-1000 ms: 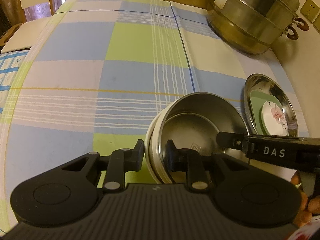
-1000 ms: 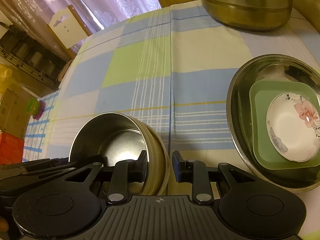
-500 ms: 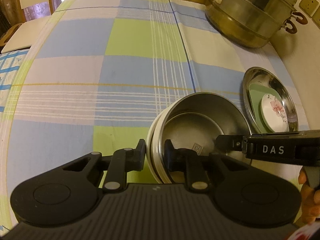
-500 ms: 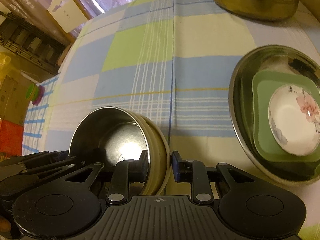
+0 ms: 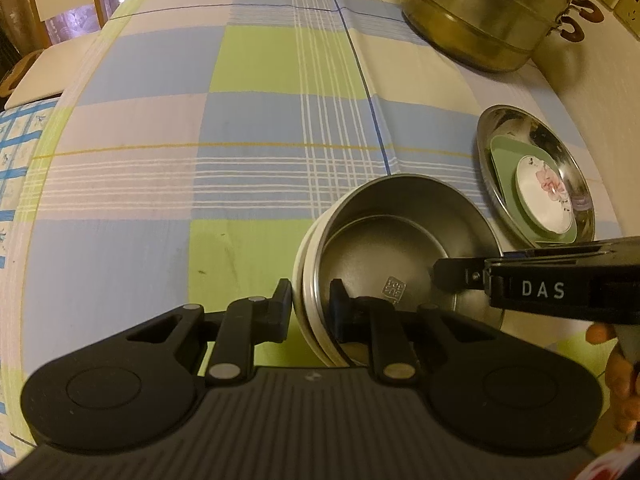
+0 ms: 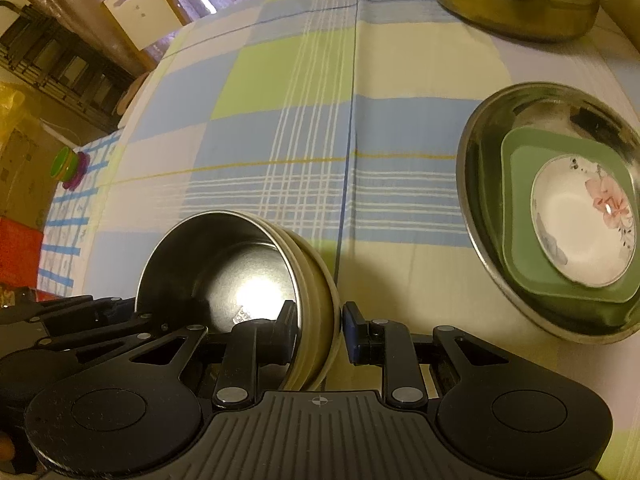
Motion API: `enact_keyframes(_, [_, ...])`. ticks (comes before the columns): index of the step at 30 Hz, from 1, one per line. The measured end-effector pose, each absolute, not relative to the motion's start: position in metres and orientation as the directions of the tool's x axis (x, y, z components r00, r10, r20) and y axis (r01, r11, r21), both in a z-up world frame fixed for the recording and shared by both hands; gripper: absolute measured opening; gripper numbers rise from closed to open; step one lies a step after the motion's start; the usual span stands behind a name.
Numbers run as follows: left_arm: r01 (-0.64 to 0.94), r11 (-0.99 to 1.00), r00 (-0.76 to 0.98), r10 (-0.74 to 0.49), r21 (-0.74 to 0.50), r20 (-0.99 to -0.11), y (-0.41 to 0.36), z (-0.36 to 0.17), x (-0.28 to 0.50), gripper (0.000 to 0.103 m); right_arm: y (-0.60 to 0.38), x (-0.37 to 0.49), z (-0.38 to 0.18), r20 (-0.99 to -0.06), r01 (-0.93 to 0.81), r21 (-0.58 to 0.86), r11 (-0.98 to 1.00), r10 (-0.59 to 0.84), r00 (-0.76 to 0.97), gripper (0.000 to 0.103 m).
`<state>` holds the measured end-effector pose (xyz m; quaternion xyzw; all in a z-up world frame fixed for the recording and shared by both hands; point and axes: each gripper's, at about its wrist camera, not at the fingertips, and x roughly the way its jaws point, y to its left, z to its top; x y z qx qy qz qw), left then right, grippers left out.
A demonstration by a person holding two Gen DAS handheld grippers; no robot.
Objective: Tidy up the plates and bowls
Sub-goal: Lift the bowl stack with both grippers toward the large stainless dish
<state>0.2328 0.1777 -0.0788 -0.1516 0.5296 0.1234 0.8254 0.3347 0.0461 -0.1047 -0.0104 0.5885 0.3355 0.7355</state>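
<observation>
Checked tablecloth and what sat on it
The table's blue-green-white cloth (image 5: pixel 248 128) carried a big steel steamer pot (image 5: pixel 488 16) at the far edge and a steel dish (image 6: pixel 480 184) on the right.

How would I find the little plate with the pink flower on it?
Look on the checked tablecloth, to the right of the cream-sided steel bowl that both grippers are holding. There sits a wide shiny steel dish with a green square plate inside. The flower plate lies on top: small, round, white, the only patterned one.
</observation>
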Motion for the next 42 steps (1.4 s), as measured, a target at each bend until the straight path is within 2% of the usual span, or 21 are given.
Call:
enact_keyframes(16, [-0.377,0.920,0.411,0.066,-0.104,-0.909,0.173,-0.080,0.231,0.016,0.040,0.327,-0.106,-0.857,-0.449,0.390,0.804,0.495,0.142,0.025])
enact_keyframes(24, [-0.406,0.911,0.410,0.113,-0.070,-0.905,0.167,-0.079,0.231,0.015,0.051,0.300,-0.100,-0.860,-0.425,0.272,0.863,0.416,0.295,0.022])
enact_keyframes(42, [-0.417,0.906,0.411,0.113,-0.076,-0.905,0.167,-0.075,0.231,0.016,0.039,0.314,-0.104,-0.848,-0.435,0.346,0.831,0.475,0.233,0.019])
